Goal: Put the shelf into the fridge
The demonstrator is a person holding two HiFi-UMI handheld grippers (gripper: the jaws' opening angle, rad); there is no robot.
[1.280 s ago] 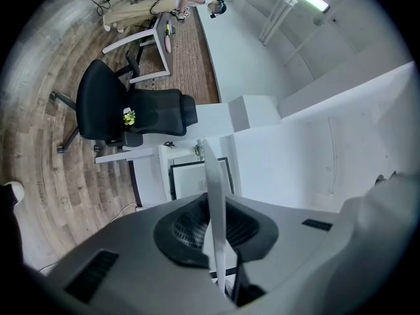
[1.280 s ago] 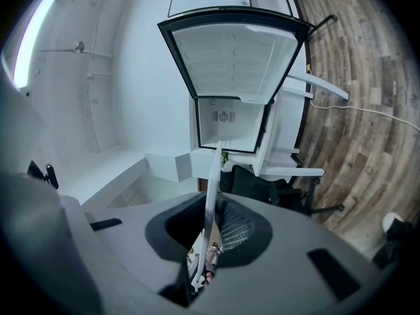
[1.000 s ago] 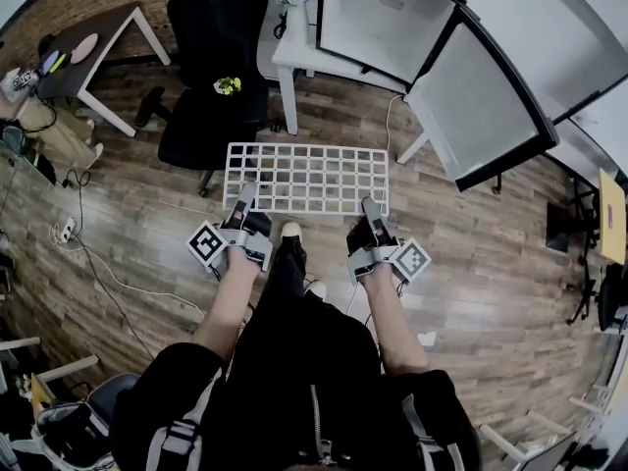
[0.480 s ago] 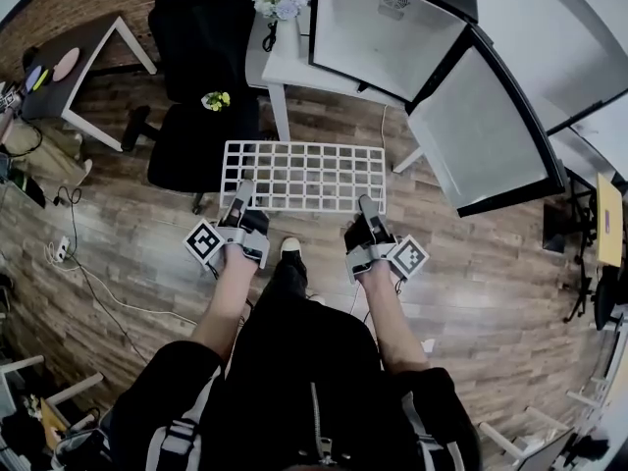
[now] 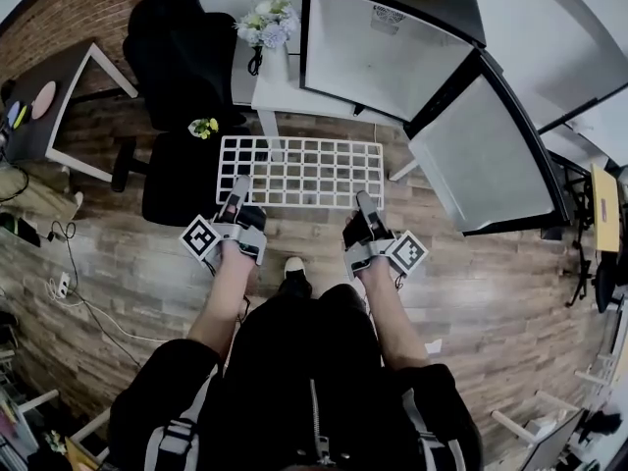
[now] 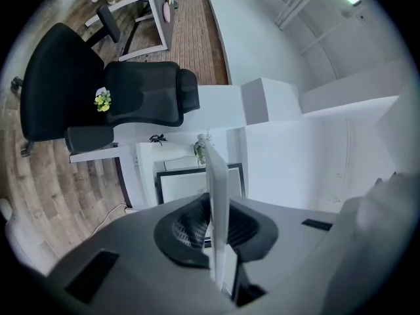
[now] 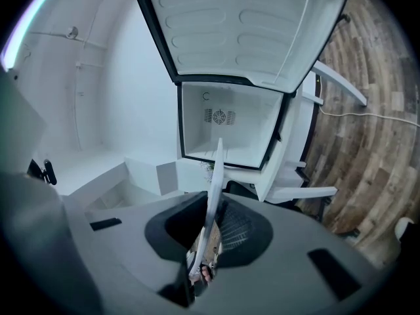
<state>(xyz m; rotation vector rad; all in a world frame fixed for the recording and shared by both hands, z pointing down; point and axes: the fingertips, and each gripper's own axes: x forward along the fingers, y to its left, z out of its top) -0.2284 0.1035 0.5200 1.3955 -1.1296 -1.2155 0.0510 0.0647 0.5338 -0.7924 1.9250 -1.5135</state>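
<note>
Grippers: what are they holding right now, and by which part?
Both hold the white wire shelf by its near long edge: the left gripper close to the left corner, the right gripper close to the right corner.

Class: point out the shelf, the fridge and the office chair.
shelf (image 5: pixel 299 170): head view, middle of its grid.
fridge (image 5: pixel 378 62): head view, white inner wall.
office chair (image 5: pixel 186 47): head view, black padding.

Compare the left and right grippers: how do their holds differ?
The left gripper clamps the shelf near its left corner, pointing toward the white table; the right gripper clamps near the right corner, pointing toward the open fridge. Both are shut on the shelf's near edge.
</note>
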